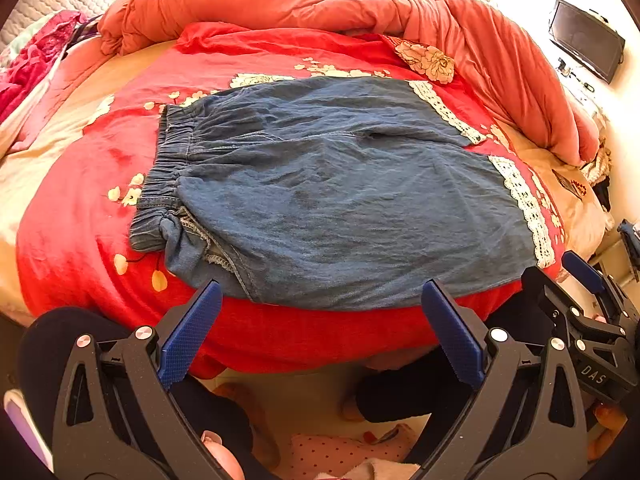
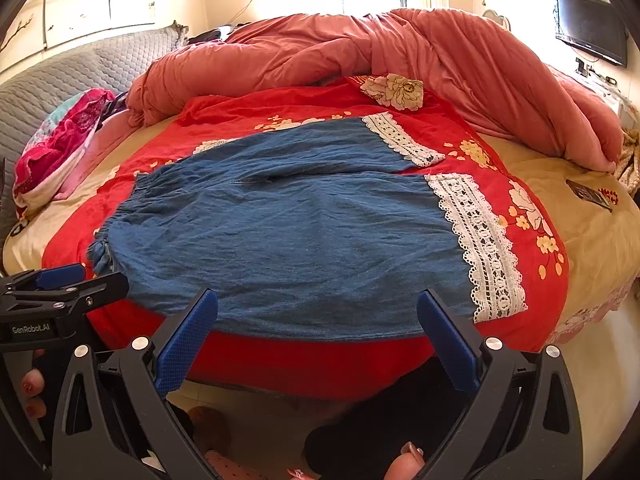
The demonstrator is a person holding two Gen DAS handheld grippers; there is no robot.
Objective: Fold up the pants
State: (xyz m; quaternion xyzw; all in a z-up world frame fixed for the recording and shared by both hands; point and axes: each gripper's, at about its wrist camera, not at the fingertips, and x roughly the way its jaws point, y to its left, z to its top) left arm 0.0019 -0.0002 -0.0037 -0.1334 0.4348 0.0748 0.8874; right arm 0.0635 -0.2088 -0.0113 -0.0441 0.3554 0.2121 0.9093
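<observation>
Black-framed grippers with blue pads

The left gripper (image 1: pixel 320 332) and right gripper (image 2: pixel 318 336) are built of black frames, silver rivets and textured blue finger pads (image 1: pixel 188 334); "DAS" and "GenRobot.AI" are printed on the housings; red-painted fingernails (image 2: pixel 30 386) are seen.

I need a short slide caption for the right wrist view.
Open right gripper hovers before blue pants lying flat on red bedspread.

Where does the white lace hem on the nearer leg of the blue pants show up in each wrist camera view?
Left wrist: the near lace hem runs down the right side, ending just above the right gripper.
Right wrist: the near lace hem sits right of centre, slanting down toward the bed's front edge.
Shared landmark: the flower-print patch beyond the blue pants.
</observation>
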